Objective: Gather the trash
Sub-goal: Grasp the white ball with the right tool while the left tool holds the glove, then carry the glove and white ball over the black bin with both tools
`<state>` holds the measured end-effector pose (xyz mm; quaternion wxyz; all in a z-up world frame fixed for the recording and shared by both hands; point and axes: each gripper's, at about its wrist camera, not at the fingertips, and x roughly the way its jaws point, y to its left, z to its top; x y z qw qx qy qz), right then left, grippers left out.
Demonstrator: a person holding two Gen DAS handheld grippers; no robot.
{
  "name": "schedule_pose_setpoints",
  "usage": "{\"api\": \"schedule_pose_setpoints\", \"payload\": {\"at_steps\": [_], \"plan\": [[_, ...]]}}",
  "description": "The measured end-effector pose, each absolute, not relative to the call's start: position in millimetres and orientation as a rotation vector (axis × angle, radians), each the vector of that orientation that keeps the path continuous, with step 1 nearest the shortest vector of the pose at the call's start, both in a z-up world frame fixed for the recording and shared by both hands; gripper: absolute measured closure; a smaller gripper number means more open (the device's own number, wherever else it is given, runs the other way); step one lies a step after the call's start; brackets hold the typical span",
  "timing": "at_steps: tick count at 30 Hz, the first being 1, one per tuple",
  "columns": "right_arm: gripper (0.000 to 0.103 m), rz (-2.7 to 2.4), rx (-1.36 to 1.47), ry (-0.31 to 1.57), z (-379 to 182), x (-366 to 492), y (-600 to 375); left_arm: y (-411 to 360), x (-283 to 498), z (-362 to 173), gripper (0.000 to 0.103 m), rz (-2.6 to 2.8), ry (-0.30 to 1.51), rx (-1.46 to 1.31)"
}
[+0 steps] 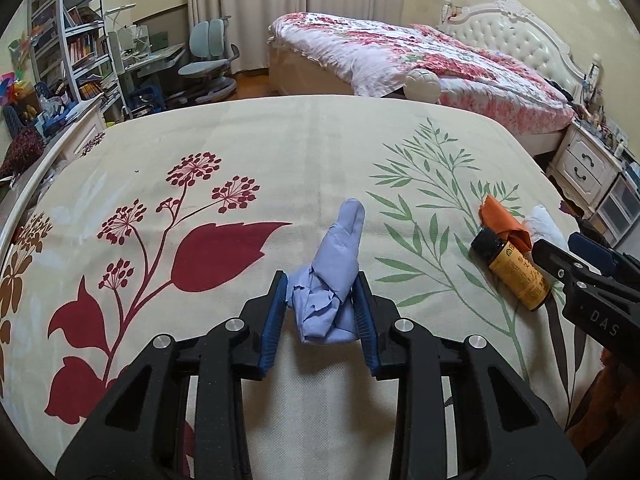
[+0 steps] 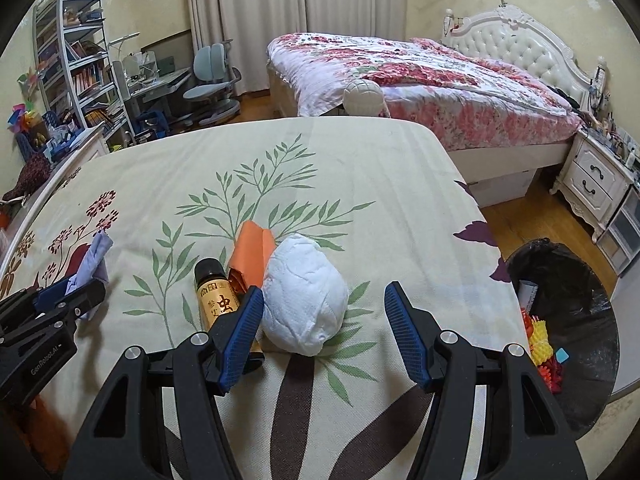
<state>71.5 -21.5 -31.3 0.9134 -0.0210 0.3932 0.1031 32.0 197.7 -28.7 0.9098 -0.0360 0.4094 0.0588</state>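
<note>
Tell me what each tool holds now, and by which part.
Left tool pinches the blue paper by its crumpled lower end. Right tool holds nothing; the white wad sits between its open jaws.

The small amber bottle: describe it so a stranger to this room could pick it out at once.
Start at the cream bedspread printed with green leaf sprays. Near its right side three bits of trash lie together, just ahead of the right gripper. The amber bottle lies on its side, leftmost of them, beside the orange paper and the white wad; it alone is rigid, with a black cap and yellow label.
</note>
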Motion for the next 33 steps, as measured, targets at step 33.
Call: {"api": "schedule_pose_setpoints", "payload": {"at_steps": [33], "plan": [[0.066, 0.079, 0.043, 0.746, -8.1, 19.6, -109.8, 99.5, 14.7, -12.9, 0.071, -0.031, 0.797, -0.035]]}}
